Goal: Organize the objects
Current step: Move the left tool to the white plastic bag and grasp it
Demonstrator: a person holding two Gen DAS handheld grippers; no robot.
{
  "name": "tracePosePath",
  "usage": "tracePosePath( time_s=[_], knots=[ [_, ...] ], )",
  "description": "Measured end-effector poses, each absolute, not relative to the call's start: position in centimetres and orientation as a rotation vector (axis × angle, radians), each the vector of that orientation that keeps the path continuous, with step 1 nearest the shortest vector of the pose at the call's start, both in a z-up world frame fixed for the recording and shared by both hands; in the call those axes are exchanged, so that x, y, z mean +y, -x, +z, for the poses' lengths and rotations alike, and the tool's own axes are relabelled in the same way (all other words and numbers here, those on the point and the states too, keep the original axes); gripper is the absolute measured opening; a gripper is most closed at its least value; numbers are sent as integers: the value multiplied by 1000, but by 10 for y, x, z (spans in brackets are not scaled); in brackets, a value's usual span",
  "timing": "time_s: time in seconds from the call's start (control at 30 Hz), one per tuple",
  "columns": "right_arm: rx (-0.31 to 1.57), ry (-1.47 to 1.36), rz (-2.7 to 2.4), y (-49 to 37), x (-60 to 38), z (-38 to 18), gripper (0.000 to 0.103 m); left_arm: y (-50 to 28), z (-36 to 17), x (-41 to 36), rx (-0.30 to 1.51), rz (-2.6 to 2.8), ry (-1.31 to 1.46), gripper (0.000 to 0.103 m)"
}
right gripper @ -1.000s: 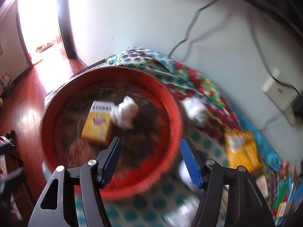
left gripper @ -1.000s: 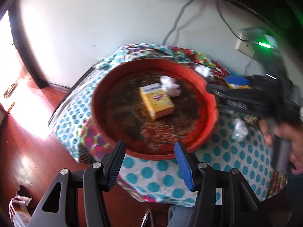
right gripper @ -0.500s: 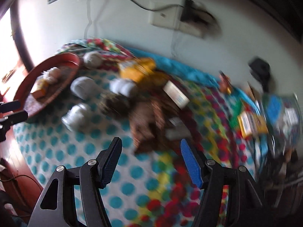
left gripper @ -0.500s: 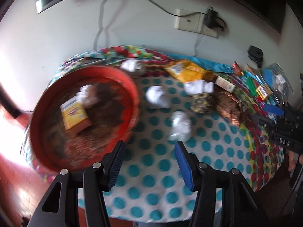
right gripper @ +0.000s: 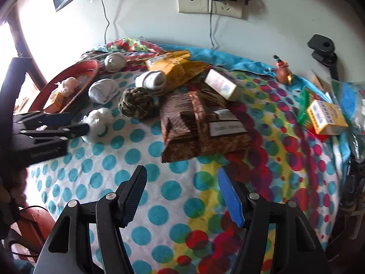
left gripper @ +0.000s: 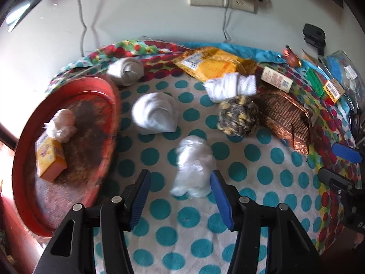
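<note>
Crinkled white plastic bundle [left gripper: 194,166] lies between the spread fingers of the left gripper [left gripper: 180,194], ungripped, near the table's left edge.
Right gripper [right gripper: 182,196] fingers gape empty over polka-dot cloth [right gripper: 159,212]; round red tray [left gripper: 27,205] beside.

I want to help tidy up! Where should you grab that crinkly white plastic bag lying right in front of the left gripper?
Grab the crinkly white plastic bag across its bunched middle, coming straight from the near side where the left gripper already sits, open on both sides of it. It is a soft lump on the tablecloth, so squeezing its sides should hold it.
</note>
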State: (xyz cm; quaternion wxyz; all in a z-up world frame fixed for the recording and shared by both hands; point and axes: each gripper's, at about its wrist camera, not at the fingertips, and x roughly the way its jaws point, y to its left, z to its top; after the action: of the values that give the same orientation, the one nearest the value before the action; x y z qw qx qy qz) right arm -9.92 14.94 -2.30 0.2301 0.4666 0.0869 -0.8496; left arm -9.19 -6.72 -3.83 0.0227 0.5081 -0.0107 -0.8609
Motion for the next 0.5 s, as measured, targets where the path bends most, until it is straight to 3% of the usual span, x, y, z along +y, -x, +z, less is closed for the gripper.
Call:
tracePosePath(
  time_s=[0.5],
  knots=[
    [305, -1201, -2285, 116, 112, -22, 63, 112, -65, -65, -27, -2670, -1577, 55]
  ],
)
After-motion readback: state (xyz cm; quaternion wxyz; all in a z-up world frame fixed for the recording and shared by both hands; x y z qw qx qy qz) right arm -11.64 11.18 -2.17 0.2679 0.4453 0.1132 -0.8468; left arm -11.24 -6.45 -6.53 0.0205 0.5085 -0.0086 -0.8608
